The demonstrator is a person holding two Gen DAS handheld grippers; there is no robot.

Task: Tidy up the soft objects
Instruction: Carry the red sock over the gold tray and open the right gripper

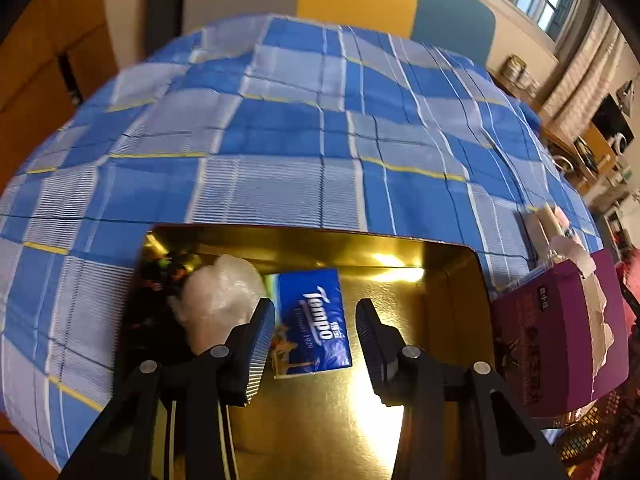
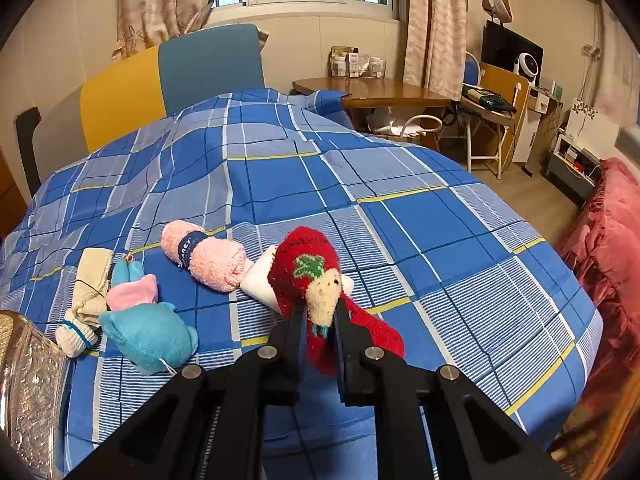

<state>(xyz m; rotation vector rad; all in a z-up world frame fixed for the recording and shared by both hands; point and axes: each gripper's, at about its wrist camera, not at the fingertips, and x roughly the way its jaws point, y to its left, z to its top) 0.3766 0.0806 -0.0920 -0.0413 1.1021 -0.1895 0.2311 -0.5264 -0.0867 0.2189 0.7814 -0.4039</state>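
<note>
In the left wrist view a blue Tempo tissue pack lies flat on the floor of a gold-lined tin. My left gripper hangs open over it, one finger on each side, pads clear of the pack. A white crinkled plastic bundle sits in the tin to the left. In the right wrist view my right gripper is shut on a red fuzzy sock at its beige bear patch, over the blue checked bedspread. A pink rolled towel, a blue plush and a beige sock lie left of it.
A purple box with white wrapping stands right of the tin. The tin's embossed silver wall shows at the lower left of the right wrist view. A white pack lies under the red sock. A red blanket and desks lie beyond the bed's right edge.
</note>
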